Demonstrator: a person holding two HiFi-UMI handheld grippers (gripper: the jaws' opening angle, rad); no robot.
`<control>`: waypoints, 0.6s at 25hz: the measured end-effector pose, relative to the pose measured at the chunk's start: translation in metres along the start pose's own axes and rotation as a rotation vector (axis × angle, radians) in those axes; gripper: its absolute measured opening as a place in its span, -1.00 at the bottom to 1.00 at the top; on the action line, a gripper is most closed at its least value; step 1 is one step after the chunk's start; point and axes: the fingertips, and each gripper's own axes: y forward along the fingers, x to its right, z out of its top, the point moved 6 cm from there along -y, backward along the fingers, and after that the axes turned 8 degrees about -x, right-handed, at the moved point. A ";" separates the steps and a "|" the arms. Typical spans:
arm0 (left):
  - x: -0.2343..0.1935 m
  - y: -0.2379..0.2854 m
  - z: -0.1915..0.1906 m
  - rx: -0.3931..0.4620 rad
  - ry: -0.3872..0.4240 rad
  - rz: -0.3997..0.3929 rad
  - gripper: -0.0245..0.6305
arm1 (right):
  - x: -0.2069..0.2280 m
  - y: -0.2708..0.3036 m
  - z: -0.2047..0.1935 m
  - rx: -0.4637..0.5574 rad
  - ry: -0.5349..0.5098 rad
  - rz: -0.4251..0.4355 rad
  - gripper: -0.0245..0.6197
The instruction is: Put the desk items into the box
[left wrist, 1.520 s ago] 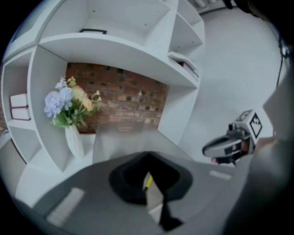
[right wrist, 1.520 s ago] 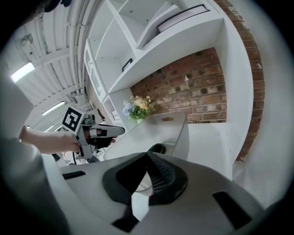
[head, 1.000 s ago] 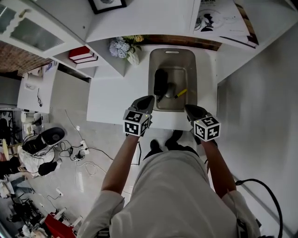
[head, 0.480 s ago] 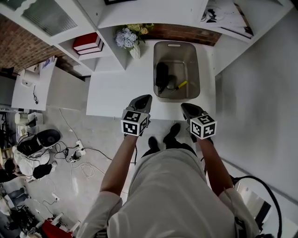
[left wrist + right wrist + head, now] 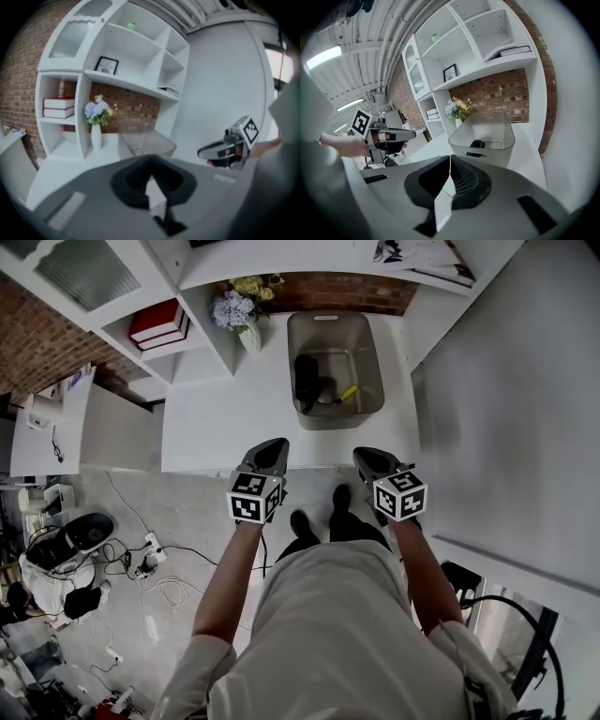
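Note:
A translucent grey box point(image 5: 367, 367) stands at the back of the white desk point(image 5: 225, 423). Inside it lie a black item point(image 5: 306, 381) and a yellow pen point(image 5: 347, 394). Both grippers hover at the desk's front edge, short of the box and apart from it. My left gripper point(image 5: 272, 446) is shut and empty. So is my right gripper point(image 5: 364, 457), whose pads meet. In the right gripper view the box point(image 5: 487, 133) is ahead with the black item point(image 5: 476, 144) showing through its wall, and the left gripper point(image 5: 401, 134) is at the left. In the left gripper view the box point(image 5: 145, 143) looks blurred.
A white vase of flowers point(image 5: 239, 317) and red books point(image 5: 155, 322) sit in shelf niches left of the box. A grey wall point(image 5: 506, 390) closes the desk's right side. Cables and gear litter the floor point(image 5: 103, 549) to the left.
Both grippers have drawn back from the box's near wall to the desk's front edge. The head view has shifted, so the box now sits farther from the grippers.

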 end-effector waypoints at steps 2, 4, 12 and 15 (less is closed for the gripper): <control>0.004 -0.004 -0.005 -0.002 -0.008 0.009 -0.92 | -0.002 -0.004 -0.004 0.004 -0.006 0.005 -0.91; 0.009 -0.006 -0.007 0.003 -0.015 0.021 -0.92 | -0.002 -0.008 -0.005 0.008 -0.016 0.014 -0.91; 0.032 0.000 -0.003 0.021 -0.046 0.050 -0.92 | 0.013 -0.026 0.007 0.005 -0.075 0.058 -0.92; 0.039 0.004 -0.003 0.021 -0.049 0.054 -0.92 | 0.016 -0.028 0.006 0.008 -0.096 0.083 -0.92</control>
